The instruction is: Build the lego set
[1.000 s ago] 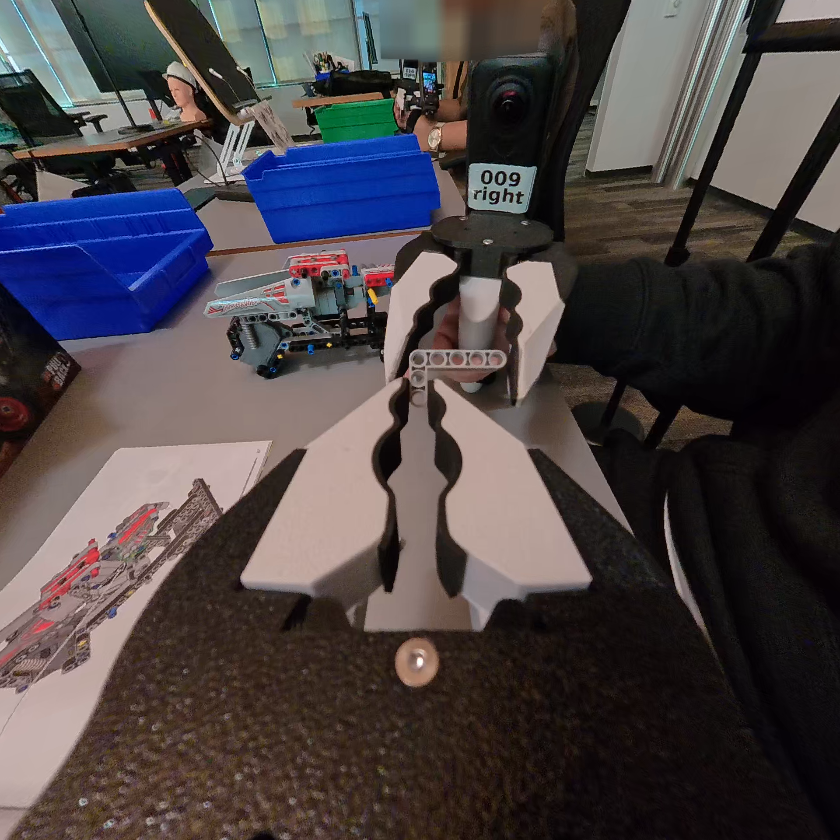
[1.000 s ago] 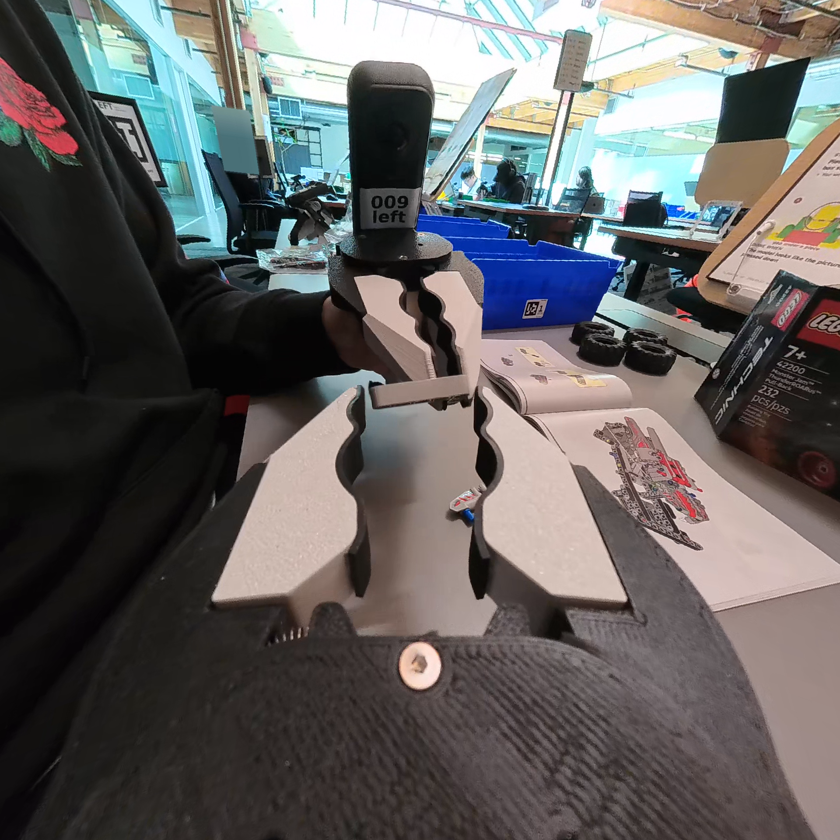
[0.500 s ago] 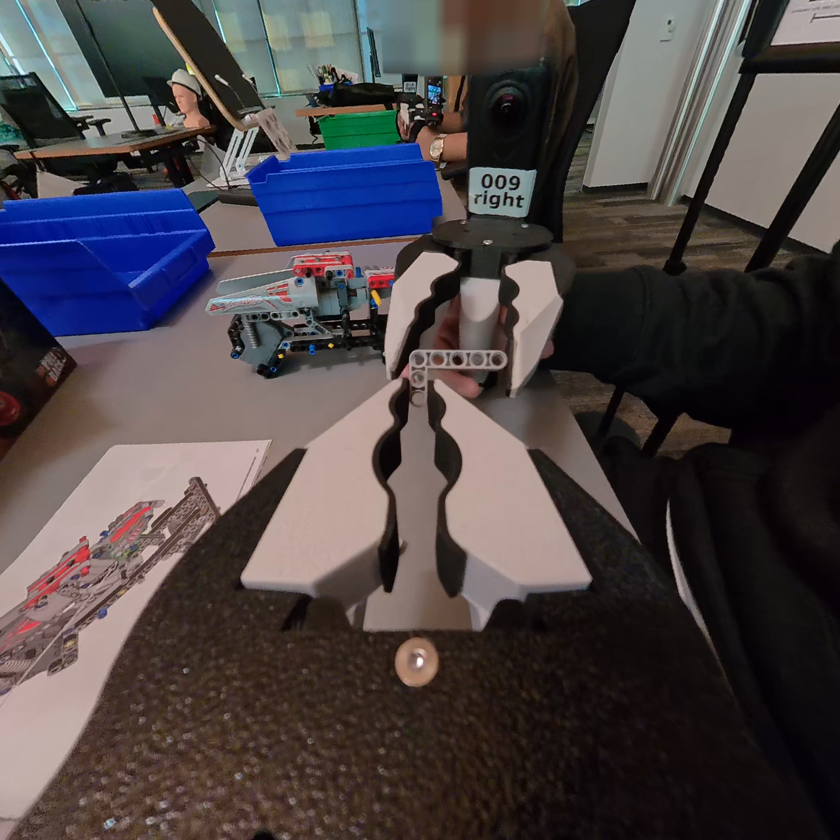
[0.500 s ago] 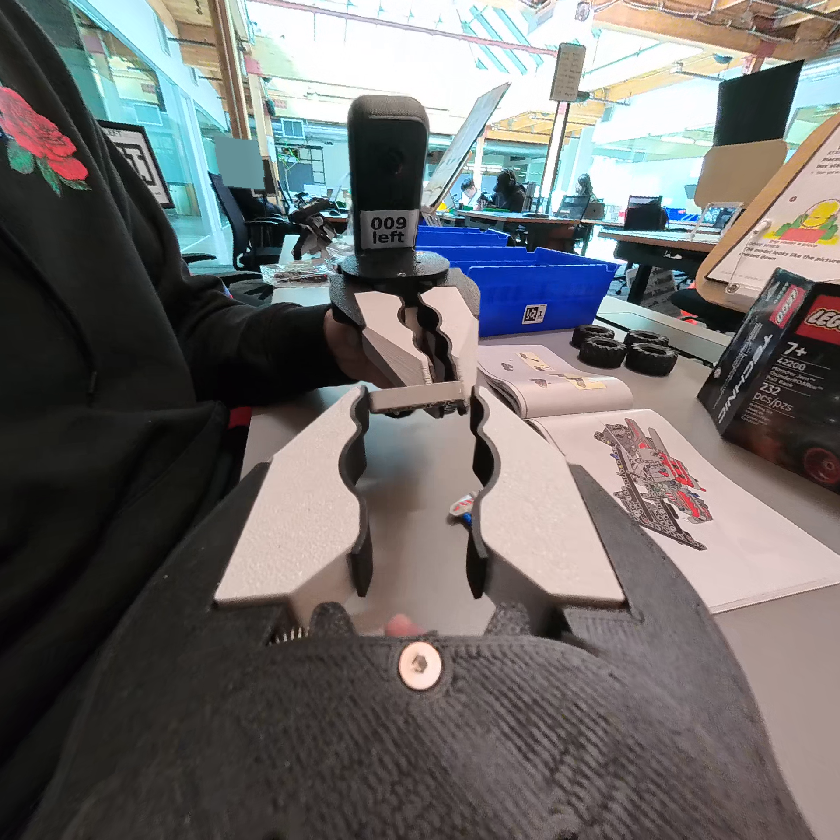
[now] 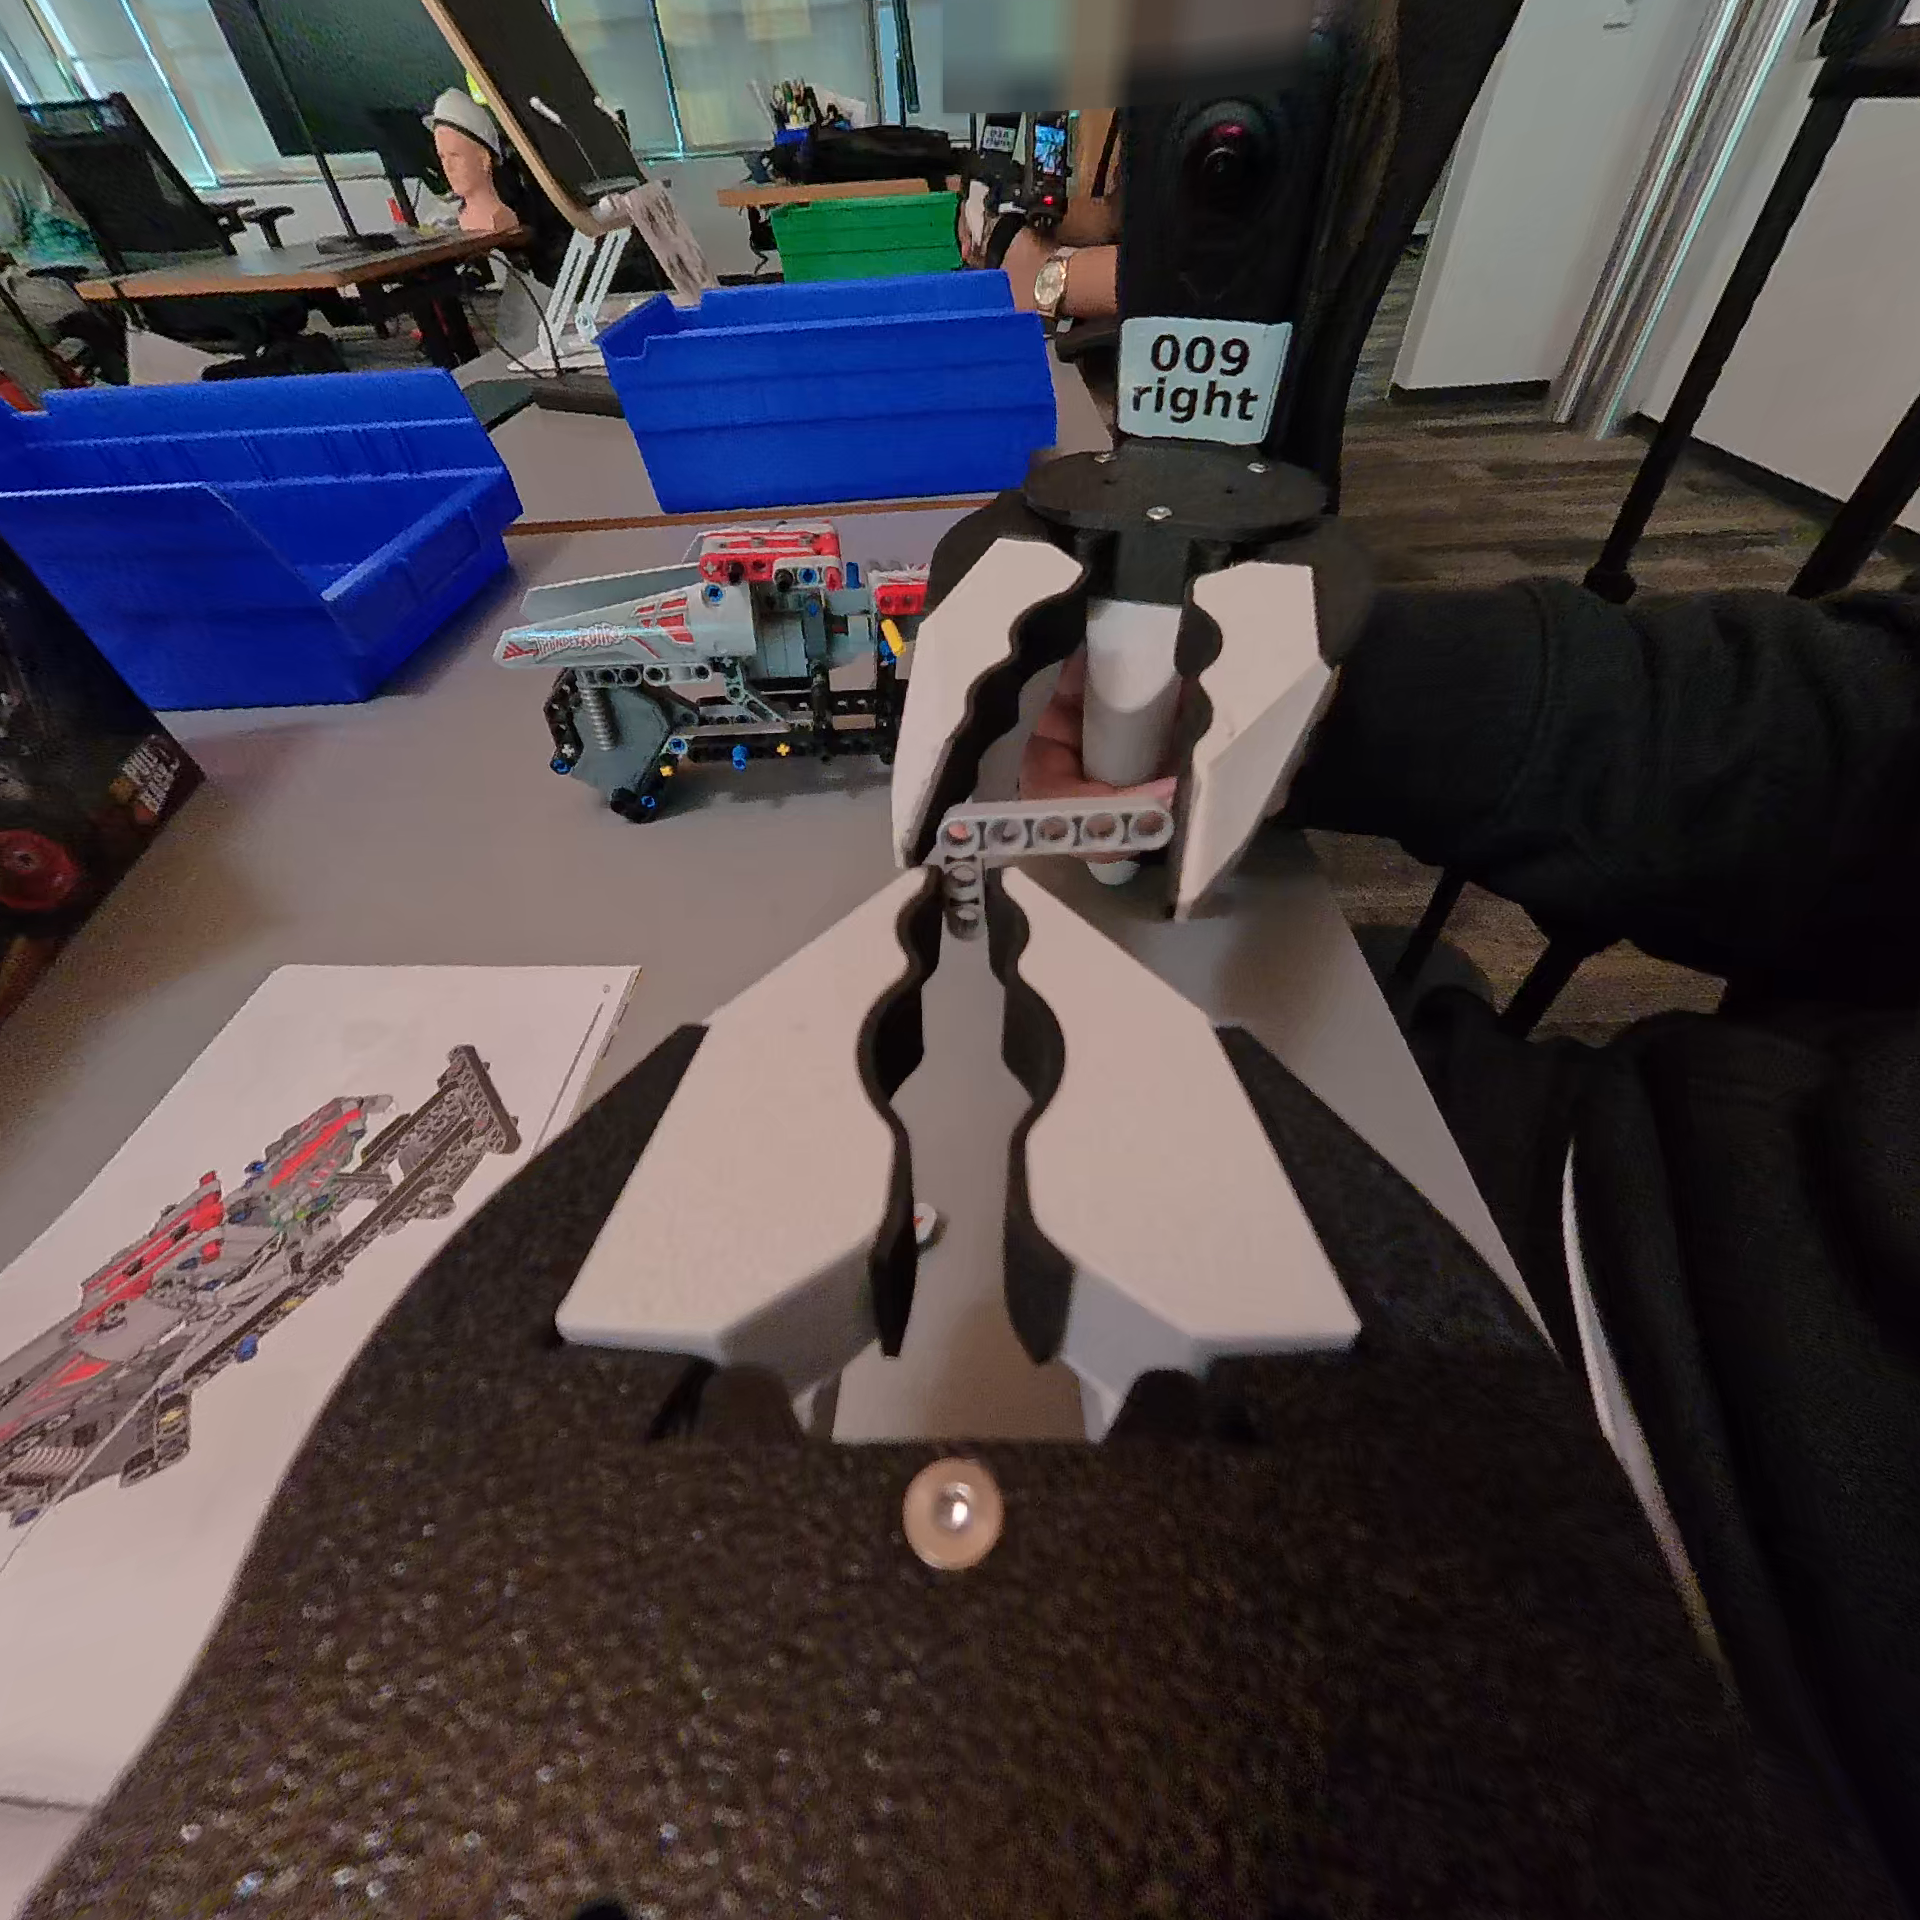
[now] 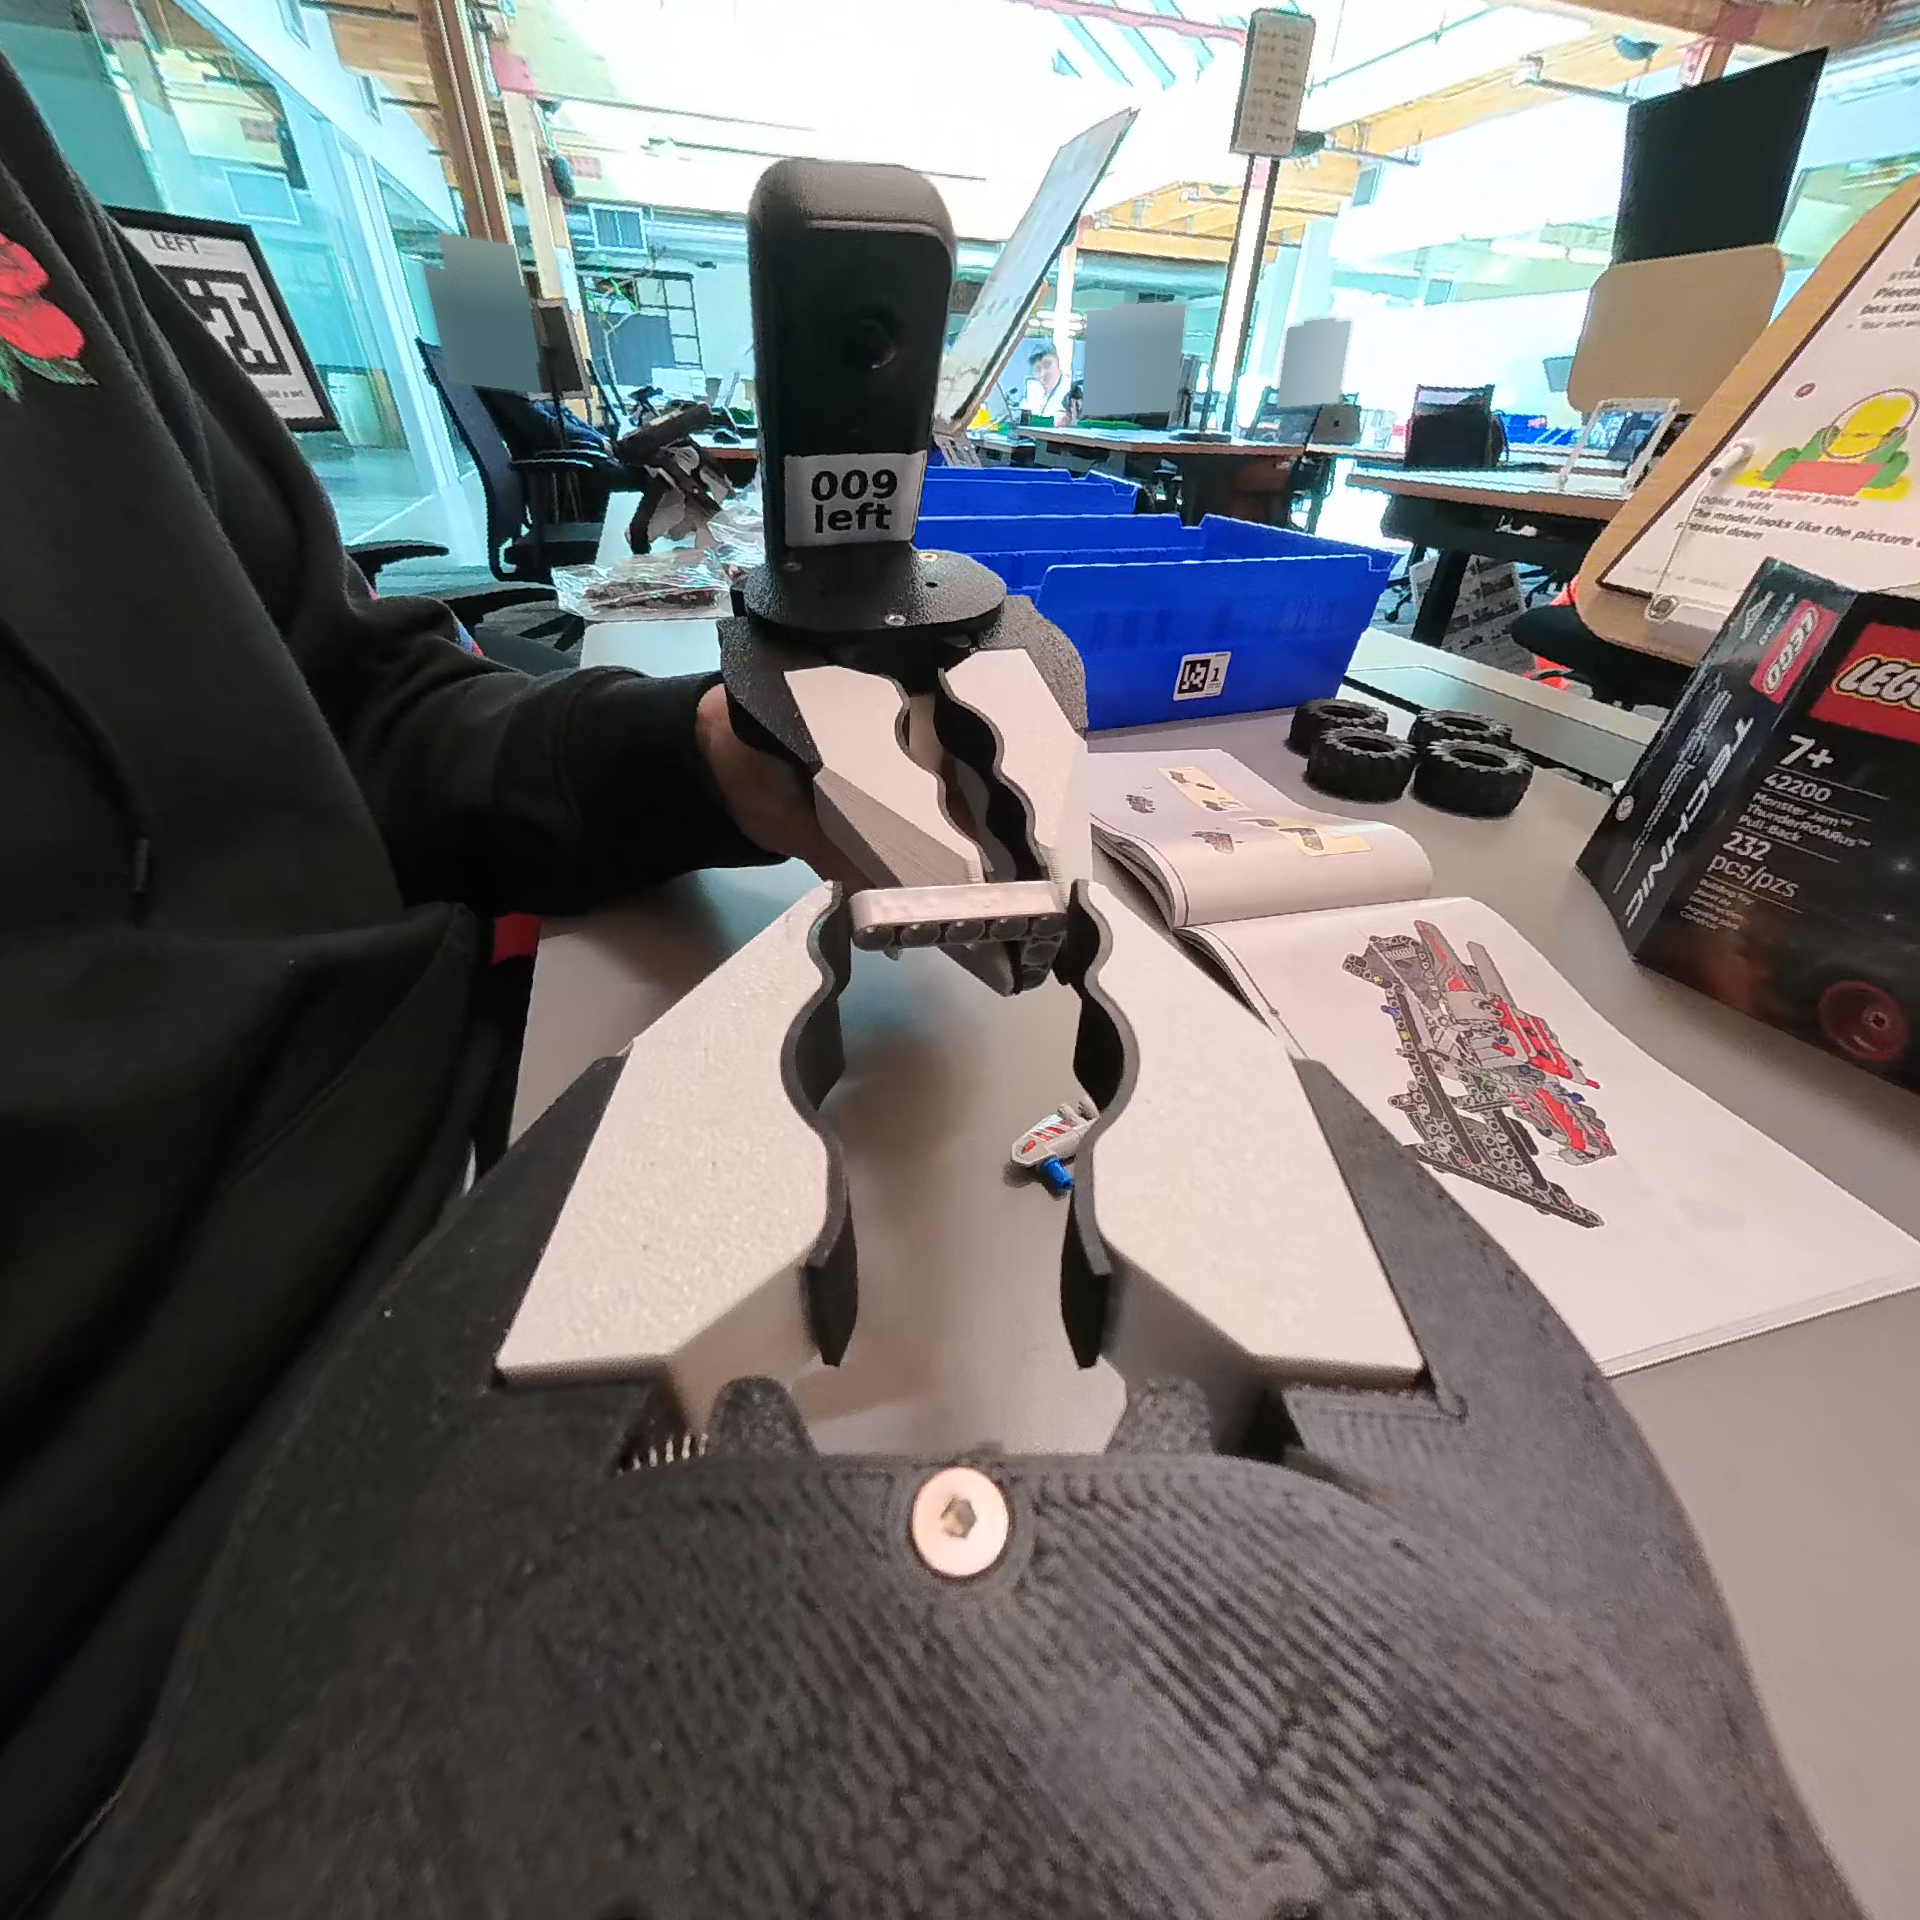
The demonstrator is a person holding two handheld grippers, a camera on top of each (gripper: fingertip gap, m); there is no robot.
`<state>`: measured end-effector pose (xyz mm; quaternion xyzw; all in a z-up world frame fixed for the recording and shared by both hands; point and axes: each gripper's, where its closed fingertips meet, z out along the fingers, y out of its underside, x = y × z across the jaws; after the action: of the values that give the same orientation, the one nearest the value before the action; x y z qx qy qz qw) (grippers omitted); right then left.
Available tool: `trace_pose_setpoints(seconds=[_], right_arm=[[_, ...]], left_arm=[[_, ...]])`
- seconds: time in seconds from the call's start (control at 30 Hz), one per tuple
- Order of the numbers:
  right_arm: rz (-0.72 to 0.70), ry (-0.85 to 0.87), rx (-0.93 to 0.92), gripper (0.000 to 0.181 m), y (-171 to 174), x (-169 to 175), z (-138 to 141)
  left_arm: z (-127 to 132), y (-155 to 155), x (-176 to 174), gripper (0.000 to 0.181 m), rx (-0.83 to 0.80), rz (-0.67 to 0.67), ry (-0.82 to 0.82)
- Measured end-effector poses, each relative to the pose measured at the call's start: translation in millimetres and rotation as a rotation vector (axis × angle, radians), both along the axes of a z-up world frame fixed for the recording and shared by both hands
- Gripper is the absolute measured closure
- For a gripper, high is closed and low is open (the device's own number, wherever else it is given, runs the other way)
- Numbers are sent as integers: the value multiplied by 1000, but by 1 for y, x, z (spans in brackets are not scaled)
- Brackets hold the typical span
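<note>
Between both tools, right claw (image 6: pixel 956 925) has closed in around beam (image 6: pixel 956 918).

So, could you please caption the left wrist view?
Left tool pinching a grey L-shaped beam between the right tool's open fingers.

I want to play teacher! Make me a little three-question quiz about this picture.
1. True or false: the left gripper pinches the grey L-shaped beam.
2. The right gripper is: A) open around the beam's long arm, B) shut on a tyre, C) lying flat on the table.
3. What colour are the bins behind the half-built truck?

Key:
1. True.
2. A.
3. Blue.
</note>
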<state>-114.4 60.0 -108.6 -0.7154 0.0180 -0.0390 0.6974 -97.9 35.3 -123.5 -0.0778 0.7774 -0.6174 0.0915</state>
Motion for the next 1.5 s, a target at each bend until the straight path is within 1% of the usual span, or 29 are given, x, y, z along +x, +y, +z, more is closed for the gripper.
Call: trace_pose_setpoints(seconds=[0.1,0.13,0.17,0.23,0.37,0.47,0.5,0.53,0.57,0.67,0.73,0.87,1.03,1.2,1.23,1.3,1.33,1.4,1.43,1.5], right_arm=[[33,61,36,137,-2,-3,4],[45,85,53,137,-3,-4,6],[42,95,65,142,-3,-3,7],[23,91,68,148,-4,-1,8],[-15,71,49,148,-1,3,6],[-6,44,78,148,-2,1,10],[0,36,89,145,-3,0,11],[11,31,93,137,-3,-2,12],[10,30,92,135,-3,-2,11],[7,20,91,142,-2,-2,11],[13,15,101,141,-2,-3,13],[27,23,111,131,-3,-4,14],[42,18,94,141,-1,-7,12],[11,-10,60,141,3,-4,8],[10,-12,59,141,3,-4,8],[-12,-13,65,141,1,0,9],[-27,-14,63,141,-1,3,9],[-73,-17,35,142,-6,10,5],[-104,-26,27,141,-9,15,4],[-110,-27,44,141,-12,16,6]], left_arm=[[2,0,0,176,6,-2,-82],[4,0,0,176,7,-4,-109],[4,0,-1,176,7,-5,-118],[4,0,0,177,5,1,-99],[3,2,1,176,0,1,-70],[6,1,0,176,-21,-9,-58],[8,1,1,176,-31,1,-65],[12,2,1,176,-52,3,-63],[13,3,0,176,-65,-6,-49],[14,5,-1,177,-81,-22,-30],[15,4,-3,176,-84,-42,-30],[14,2,-7,176,-90,-72,-14],[11,2,-6,176,-80,-64,20],[7,2,-4,176,-82,-61,78],[7,2,-4,175,-88,-56,88],[7,1,-2,159,-91,-36,93],[6,1,0,153,-81,-17,94],[1,2,5,149,-30,36,97],[-5,3,8,148,23,75,107],[-22,8,12,144,179,151,110]])
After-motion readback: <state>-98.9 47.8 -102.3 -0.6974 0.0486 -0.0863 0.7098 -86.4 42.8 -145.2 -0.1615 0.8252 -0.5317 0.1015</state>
